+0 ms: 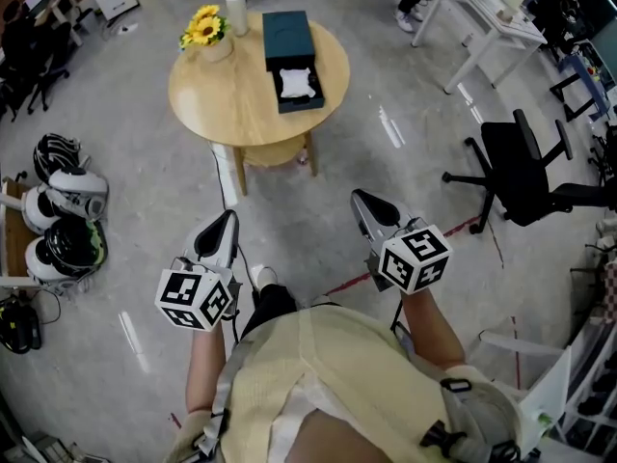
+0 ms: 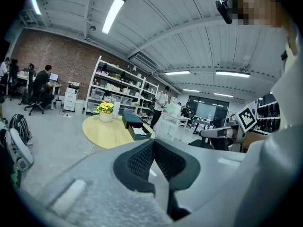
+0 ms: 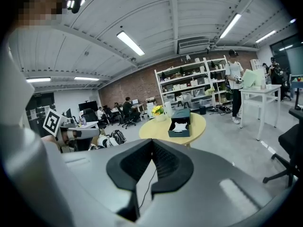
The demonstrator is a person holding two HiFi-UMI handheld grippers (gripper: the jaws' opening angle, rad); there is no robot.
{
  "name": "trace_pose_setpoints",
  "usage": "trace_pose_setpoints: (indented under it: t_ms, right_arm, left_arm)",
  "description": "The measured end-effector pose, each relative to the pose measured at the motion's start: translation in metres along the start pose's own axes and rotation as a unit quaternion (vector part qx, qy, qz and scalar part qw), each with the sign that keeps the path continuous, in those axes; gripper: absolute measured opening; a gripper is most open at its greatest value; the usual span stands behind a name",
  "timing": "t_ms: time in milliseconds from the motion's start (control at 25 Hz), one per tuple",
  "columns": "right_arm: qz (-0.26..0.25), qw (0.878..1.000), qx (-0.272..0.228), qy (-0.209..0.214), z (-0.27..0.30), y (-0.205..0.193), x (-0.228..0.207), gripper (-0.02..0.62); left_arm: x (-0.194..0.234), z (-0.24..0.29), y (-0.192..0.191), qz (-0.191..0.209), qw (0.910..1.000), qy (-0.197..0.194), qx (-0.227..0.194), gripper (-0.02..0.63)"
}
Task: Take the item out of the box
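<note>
A dark teal box (image 1: 299,90) lies open on the round wooden table (image 1: 207,90), with a white item (image 1: 295,82) in it. Its lid (image 1: 286,27) lies just behind it. The box also shows far ahead in the left gripper view (image 2: 138,132) and the right gripper view (image 3: 180,126). My left gripper (image 1: 228,218) and right gripper (image 1: 359,198) are held close to the person's body, well short of the table. Both are shut with nothing between the pads, as the left gripper (image 2: 153,142) and the right gripper (image 3: 152,141) show in their own views.
A pot of sunflowers (image 1: 204,32) and a white cylinder (image 1: 236,13) stand at the table's back. A black office chair (image 1: 525,167) is at the right, helmets (image 1: 63,196) at the left, a white desk (image 1: 482,17) at the back right. Grey floor lies between me and the table.
</note>
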State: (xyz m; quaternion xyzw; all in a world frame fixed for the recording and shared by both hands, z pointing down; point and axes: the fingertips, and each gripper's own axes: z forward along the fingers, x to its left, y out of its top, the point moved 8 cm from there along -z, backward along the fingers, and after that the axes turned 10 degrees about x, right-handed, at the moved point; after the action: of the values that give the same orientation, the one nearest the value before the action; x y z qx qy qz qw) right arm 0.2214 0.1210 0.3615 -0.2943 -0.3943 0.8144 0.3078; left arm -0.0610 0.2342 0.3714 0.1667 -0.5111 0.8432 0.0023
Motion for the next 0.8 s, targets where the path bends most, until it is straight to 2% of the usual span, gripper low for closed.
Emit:
trace_pose_setpoints:
  t_ms: [160,440,800]
  right_arm:
    - [-0.005,1.0,0.007,-0.005,0.024,0.011,0.01,0.007]
    - [-0.009,1.0,0.014,-0.003,0.067,0.031,0.035,0.067]
    - [0.002,1.0,0.024,-0.008,0.114,0.041,0.062,0.13]
  left_arm:
    - [0.027,0.003,0.008,0.0,1.0,-0.004,0.005,0.005]
    - [0.077,0.004,0.019,0.002,0.9998,-0.019,0.01,0.005]
    - [0.116,0.001,0.029,0.016,0.9989,-0.04,0.018,0.005]
